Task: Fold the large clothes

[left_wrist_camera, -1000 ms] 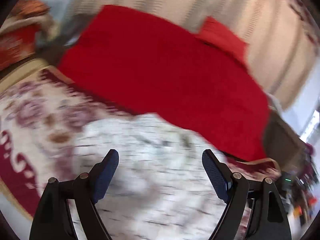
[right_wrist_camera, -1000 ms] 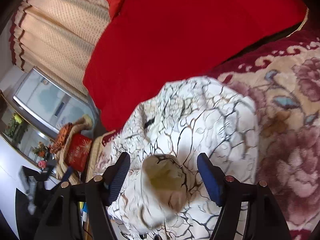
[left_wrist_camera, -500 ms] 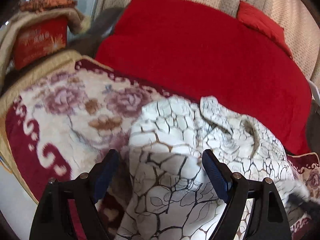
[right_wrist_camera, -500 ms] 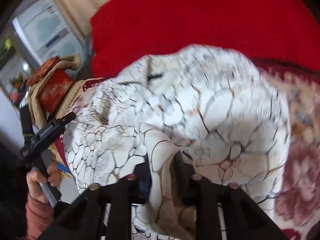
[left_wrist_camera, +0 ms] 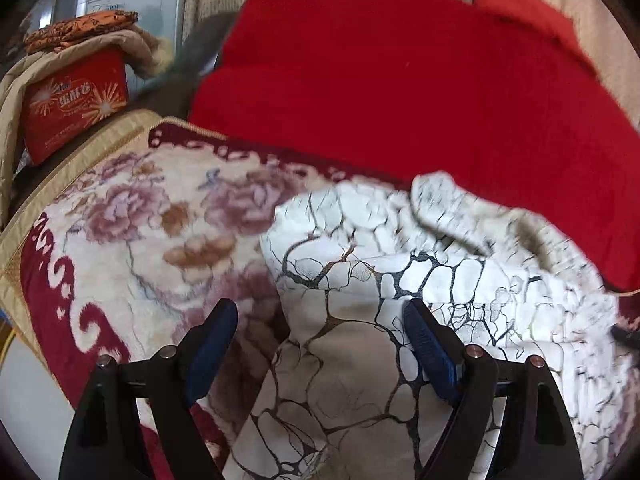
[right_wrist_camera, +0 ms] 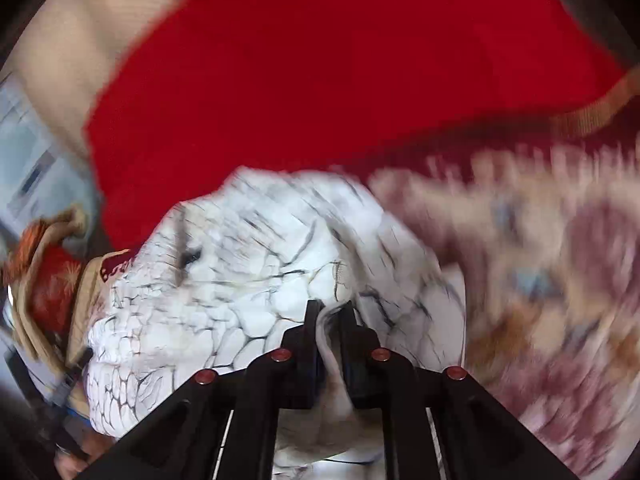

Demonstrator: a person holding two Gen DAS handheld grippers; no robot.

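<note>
While we look along the left gripper [left_wrist_camera: 316, 344], we see its two blue-padded fingers [left_wrist_camera: 210, 344] standing wide apart, pressing on nothing. Between and beyond them lies the white garment printed with a dark crackle pattern [left_wrist_camera: 360, 360], crumpled in a heap on the cream and maroon floral blanket [left_wrist_camera: 132, 232]. A near fold of the cloth runs up between the fingers, closer to the right pad, but neither pad bears on it. Farther off, a plain red bedspread [left_wrist_camera: 400, 88] covers the far side, and a red printed box [left_wrist_camera: 74, 104] draped with beige cloth sits at the far left.

Turning to the right wrist view, which is badly smeared by motion, we see the right gripper [right_wrist_camera: 330, 320] with its fingers drawn together and clamped on a pinch of the same white garment, a thin strip of cloth trailing back between the pads. The garment bulges to the left and far side of the grip, and the floral blanket blurs past on the right.

We judge this to be the opening step: taking hold of the heap so it can be lifted and spread flat. Next, we would need the left fingers to settle over a matching edge or corner and close, so both holds can pull the cloth open evenly.
</note>
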